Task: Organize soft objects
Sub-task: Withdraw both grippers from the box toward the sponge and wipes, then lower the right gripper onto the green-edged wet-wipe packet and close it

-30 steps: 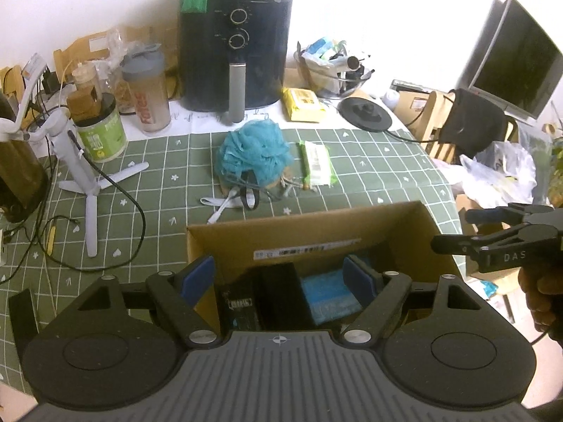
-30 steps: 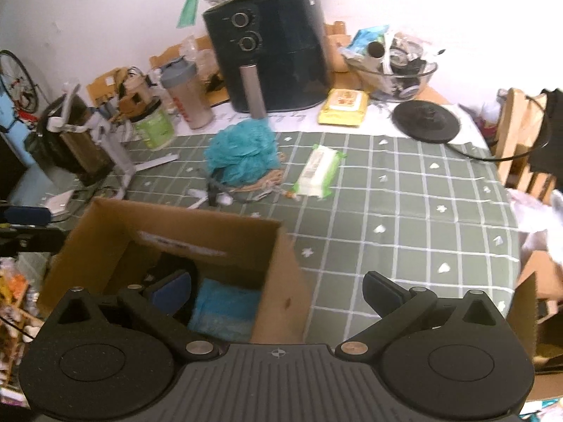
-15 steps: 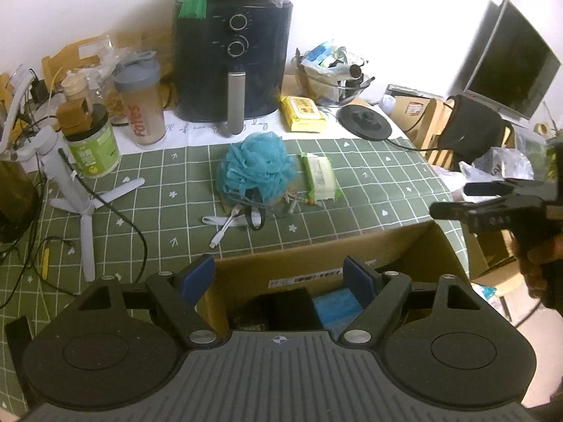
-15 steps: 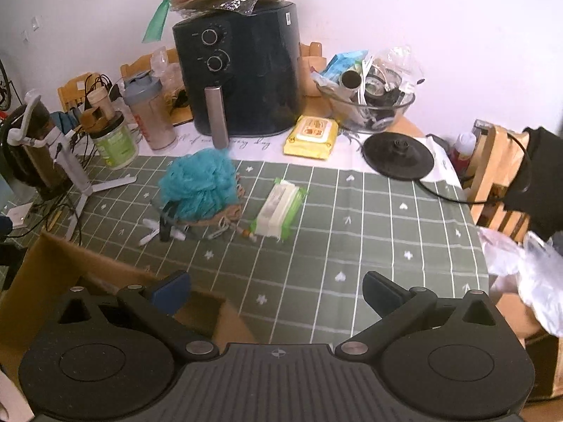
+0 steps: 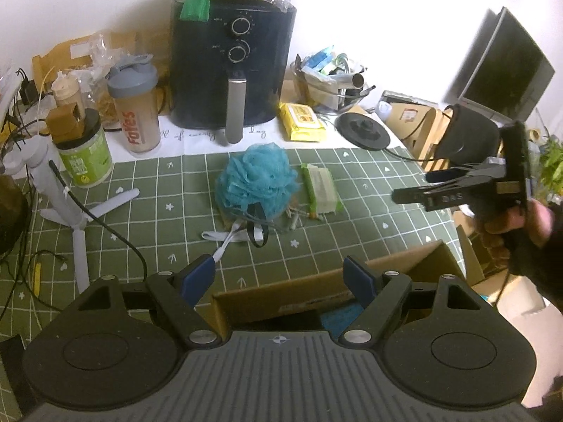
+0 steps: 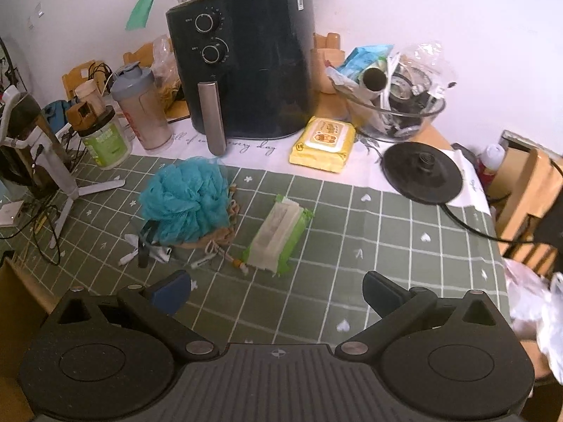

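The green tablecloth with a white grid and small hearts (image 6: pixel 404 246) spreads ahead of both grippers. At its far edge, straight ahead of the left gripper, stands the dark, round-bodied air fryer with two dials and a steel handle (image 5: pixel 234 70). Right below the left gripper (image 5: pixel 279 277) sits the open brown cardboard box (image 5: pixel 316 281), with something blue and something dark in it; the left gripper's blue-padded jaws stand wide apart with nothing between them.

The fluffy teal mesh bath sponge (image 6: pixel 186 204) lies ahead and to the left of the right gripper (image 6: pixel 278 293), resting on a tan drawstring pouch (image 6: pixel 218 237). Just to its right, apart from it, lies the green-wrapped pack of wet wipes (image 6: pixel 278 235), almost directly ahead of the right gripper's gap. That gripper's jaws are also spread wide and empty above the cloth. In the left wrist view it shows from the side, held in a hand (image 5: pixel 517 218) to the right of the box.

Farther off, near the air fryer's right, lies a yellow pack of wipes (image 6: pixel 323 144).
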{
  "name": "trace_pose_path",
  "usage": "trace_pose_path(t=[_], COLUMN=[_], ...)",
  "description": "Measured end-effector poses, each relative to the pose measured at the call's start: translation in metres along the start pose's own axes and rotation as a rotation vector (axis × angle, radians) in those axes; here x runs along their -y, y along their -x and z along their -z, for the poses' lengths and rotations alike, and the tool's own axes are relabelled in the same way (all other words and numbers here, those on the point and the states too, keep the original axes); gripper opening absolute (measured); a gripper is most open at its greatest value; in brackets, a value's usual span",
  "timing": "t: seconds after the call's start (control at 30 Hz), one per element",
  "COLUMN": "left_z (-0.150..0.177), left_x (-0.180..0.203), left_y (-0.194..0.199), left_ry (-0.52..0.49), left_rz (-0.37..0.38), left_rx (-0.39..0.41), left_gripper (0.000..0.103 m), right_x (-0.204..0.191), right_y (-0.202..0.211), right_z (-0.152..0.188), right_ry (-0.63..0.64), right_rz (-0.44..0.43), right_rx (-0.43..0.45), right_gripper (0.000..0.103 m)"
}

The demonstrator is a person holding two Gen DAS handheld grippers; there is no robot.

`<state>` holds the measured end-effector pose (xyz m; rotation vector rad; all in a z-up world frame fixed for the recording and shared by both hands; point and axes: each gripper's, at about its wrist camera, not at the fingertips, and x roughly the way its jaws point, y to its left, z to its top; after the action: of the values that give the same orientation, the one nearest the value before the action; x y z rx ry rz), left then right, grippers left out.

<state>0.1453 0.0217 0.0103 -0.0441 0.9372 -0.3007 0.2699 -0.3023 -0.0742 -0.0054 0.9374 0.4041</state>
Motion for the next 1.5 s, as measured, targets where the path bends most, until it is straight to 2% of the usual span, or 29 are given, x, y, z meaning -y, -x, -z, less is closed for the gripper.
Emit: trace_pose_path(t=[0.23,0.5,0.83,1.1,1.3,1.43,1.5], left_z=[0.0,0.005,0.008,0.008,0.01,0.009,0.008], left_x=[-0.009,-0.02,-0.027,-0.034,-0.043,-0.048,-0.048], left_y=[-0.001,-0.003,-0.007,-0.003,-0.005,-0.008,-0.009], left_ry=[0.028,0.073,0.104,0.131,0.154,0.165,0.163], left_rz=[0.002,-0.003,-0.003,-0.022,-0.036,-0.04,-0.039], left_rx=[0.0,-0.021,-0.042,-0.037,-0.054,-0.06,-0.061], left_gripper=[0.08,0.08,0.08,0.08,0.08,0.08,0.08], right_x=[0.006,0.014,0.01,0.0,-0.003,-0.005,-0.006], right_y=[-0.041,-0.096,-0.141,-0.176,-0.194,-0.199,-0.197], right_z=[-0.013,-0.012,-0.02,-0.027,-0.031,-0.034,-0.035], right_ry=[0.057,0.056,0.074,0.066,0.052,0.038,0.043], right_rz=[-0.029,-0.056,-0.074,-0.03,0.004,0.066,0.077], right_rx=[-0.042,-0.1,-0.128,-0.136,-0.134,-0.124,-0.124], right_gripper=[0.103,0.103,0.1,0.091,0.089,0.08,0.065])
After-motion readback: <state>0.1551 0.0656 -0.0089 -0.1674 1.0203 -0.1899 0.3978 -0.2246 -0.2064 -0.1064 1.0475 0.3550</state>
